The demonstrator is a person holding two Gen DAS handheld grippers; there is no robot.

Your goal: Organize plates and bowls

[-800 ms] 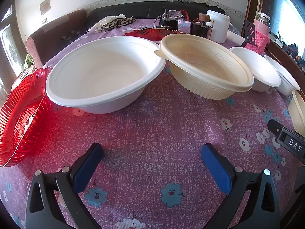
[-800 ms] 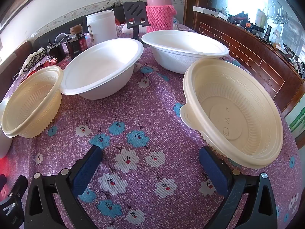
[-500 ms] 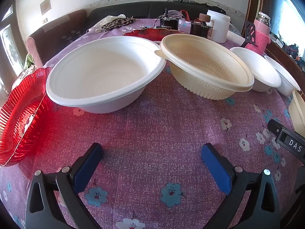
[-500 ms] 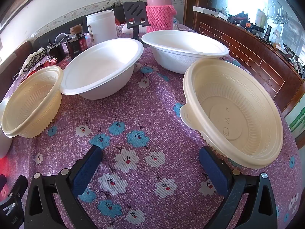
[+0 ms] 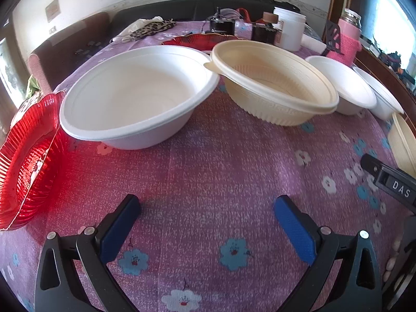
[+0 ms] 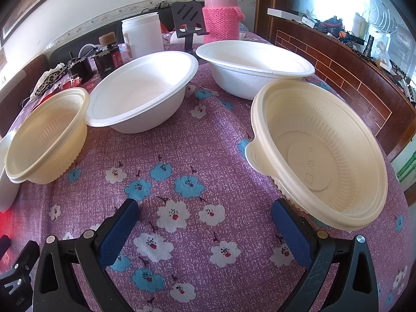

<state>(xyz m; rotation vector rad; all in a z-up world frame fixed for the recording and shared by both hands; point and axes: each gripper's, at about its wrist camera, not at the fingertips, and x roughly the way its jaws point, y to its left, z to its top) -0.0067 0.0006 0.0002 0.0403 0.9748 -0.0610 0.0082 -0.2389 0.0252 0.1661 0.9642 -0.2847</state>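
Note:
My left gripper (image 5: pixel 208 218) is open and empty above the purple floral tablecloth (image 5: pixel 221 171). Ahead of it stand a large white bowl (image 5: pixel 137 96) and a cream ribbed bowl (image 5: pixel 273 85); a red ribbed plate (image 5: pixel 28 153) lies at the left, another red plate (image 5: pixel 200 40) further back. My right gripper (image 6: pixel 205 221) is open and empty. A cream bowl (image 6: pixel 319 150) sits just ahead of its right finger. Two white bowls (image 6: pixel 145 91) (image 6: pixel 254 65) stand further back, and the other cream bowl (image 6: pixel 46 135) is at the left.
At the table's far end stand a pink-sleeved thermos (image 6: pixel 221 13), a white jar (image 6: pixel 141 36), a dark jar (image 6: pixel 108 57), a black phone stand (image 6: pixel 188 23) and a leopard-print cloth (image 5: pixel 150 28). A brick-patterned counter (image 6: pixel 351 72) runs along the right. The right gripper's body (image 5: pixel 390 184) shows in the left wrist view.

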